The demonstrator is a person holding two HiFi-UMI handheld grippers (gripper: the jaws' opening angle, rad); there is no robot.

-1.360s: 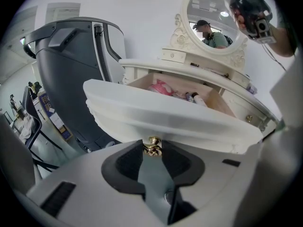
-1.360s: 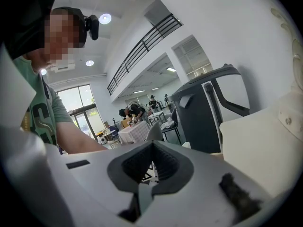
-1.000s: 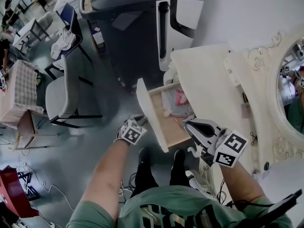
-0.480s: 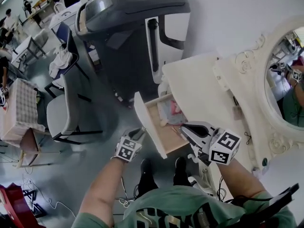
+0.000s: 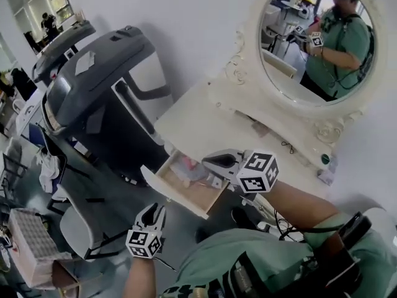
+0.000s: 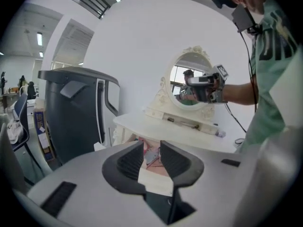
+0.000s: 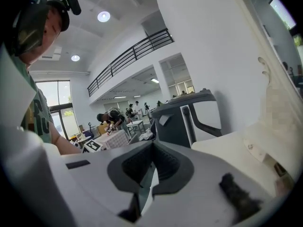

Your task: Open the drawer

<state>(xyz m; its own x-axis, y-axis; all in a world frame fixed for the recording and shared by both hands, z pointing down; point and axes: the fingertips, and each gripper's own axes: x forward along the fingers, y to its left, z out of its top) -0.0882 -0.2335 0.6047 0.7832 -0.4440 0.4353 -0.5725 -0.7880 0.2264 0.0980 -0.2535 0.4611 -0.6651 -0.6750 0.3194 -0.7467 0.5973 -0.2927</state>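
Both grippers have come up since a second ago. The drawer stays pulled far out from under the front edge of the cream surface, with pink things lying inside it. The left gripper has left the drawer's front panel and now hangs well apart from it, lower and to the left, above the floor. Its fingers stand moderately apart and hold nothing; the open drawer only shows far off through the gap. The right gripper hovers over the drawer's right end, near the surface's front edge. Its fingers leave just a narrow gap, with nothing in it. An oval mirror stands at the surface's back edge, and a dark grey machine stands just beside its left end.
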